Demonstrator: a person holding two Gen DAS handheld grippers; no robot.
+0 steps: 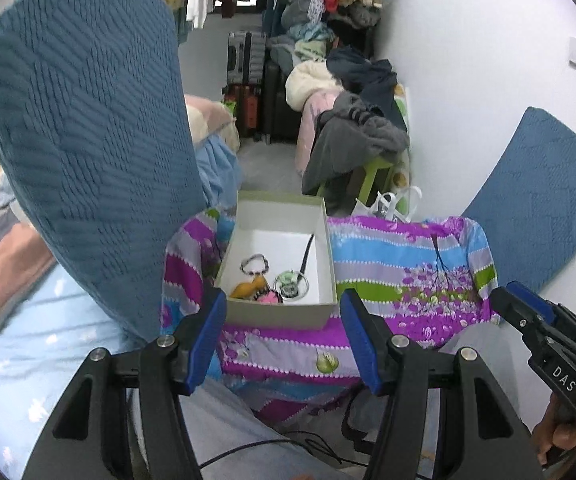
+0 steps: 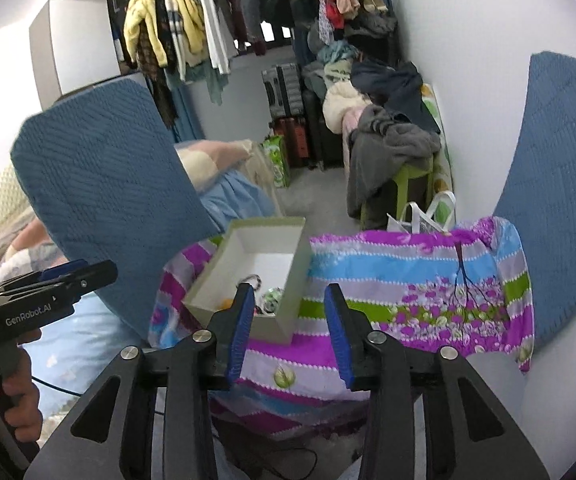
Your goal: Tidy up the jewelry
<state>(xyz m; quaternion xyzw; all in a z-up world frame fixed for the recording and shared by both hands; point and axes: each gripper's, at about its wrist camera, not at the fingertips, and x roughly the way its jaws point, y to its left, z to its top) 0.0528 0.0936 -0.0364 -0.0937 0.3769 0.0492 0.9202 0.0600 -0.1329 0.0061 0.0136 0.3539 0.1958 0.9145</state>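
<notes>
Left gripper [image 1: 283, 300] at lower centre stood open, nothing between jaws. Right gripper [image 2: 290, 298] likewise open and empty. Beyond, at frame centre: box [image 1: 277, 314] on striped cloth [image 1: 408, 264], holding bracelet [image 1: 254, 262], watch [image 1: 292, 283].

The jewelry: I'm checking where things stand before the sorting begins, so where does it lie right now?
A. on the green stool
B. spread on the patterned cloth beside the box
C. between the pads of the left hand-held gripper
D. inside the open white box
D: the beaded bracelet and the other small pieces lie on the floor of the open white box, which stands on the patterned cloth.
</notes>
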